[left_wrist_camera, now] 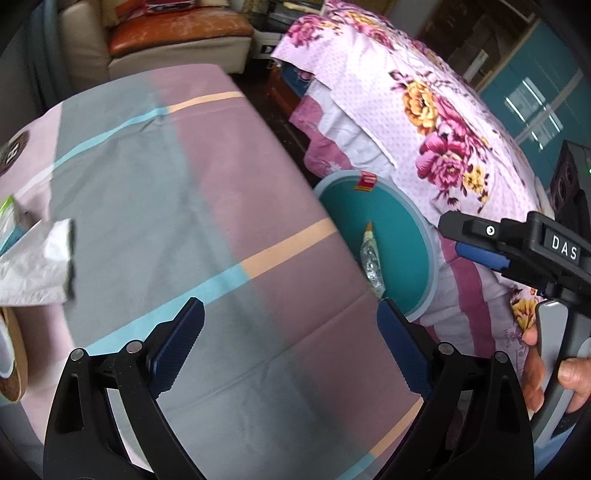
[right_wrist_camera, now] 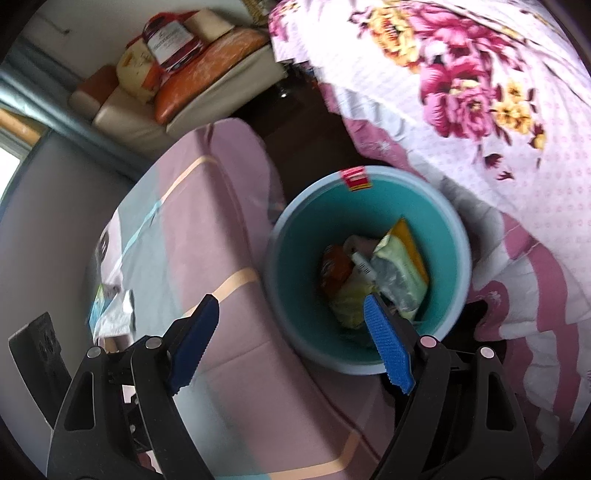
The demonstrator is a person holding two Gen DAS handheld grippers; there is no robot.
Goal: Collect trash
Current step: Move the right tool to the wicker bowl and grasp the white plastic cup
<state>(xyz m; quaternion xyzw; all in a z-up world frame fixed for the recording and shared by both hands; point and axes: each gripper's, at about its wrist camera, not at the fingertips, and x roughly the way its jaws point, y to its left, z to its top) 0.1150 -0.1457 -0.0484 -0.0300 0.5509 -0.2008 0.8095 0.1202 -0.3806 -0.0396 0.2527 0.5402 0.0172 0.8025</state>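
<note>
A teal trash bin (right_wrist_camera: 369,206) stands on the floor beside the cloth-covered table (right_wrist_camera: 221,229). It holds several wrappers (right_wrist_camera: 399,266). My right gripper (right_wrist_camera: 291,321) is open and empty, hovering above the table edge and the bin's near rim. My left gripper (left_wrist_camera: 291,314) is open and empty above the table (left_wrist_camera: 184,184). The bin (left_wrist_camera: 391,221) shows to its right, with the right gripper (left_wrist_camera: 476,243) above the bin's far side. A crumpled white wrapper (left_wrist_camera: 37,258) lies on the table at the far left; it also shows in the right wrist view (right_wrist_camera: 114,314).
A bed with a floral cover (left_wrist_camera: 424,110) stands right of the bin. A sofa (left_wrist_camera: 166,33) is at the back. A round tin (left_wrist_camera: 11,354) and a green-white packet (left_wrist_camera: 9,210) sit at the table's left edge.
</note>
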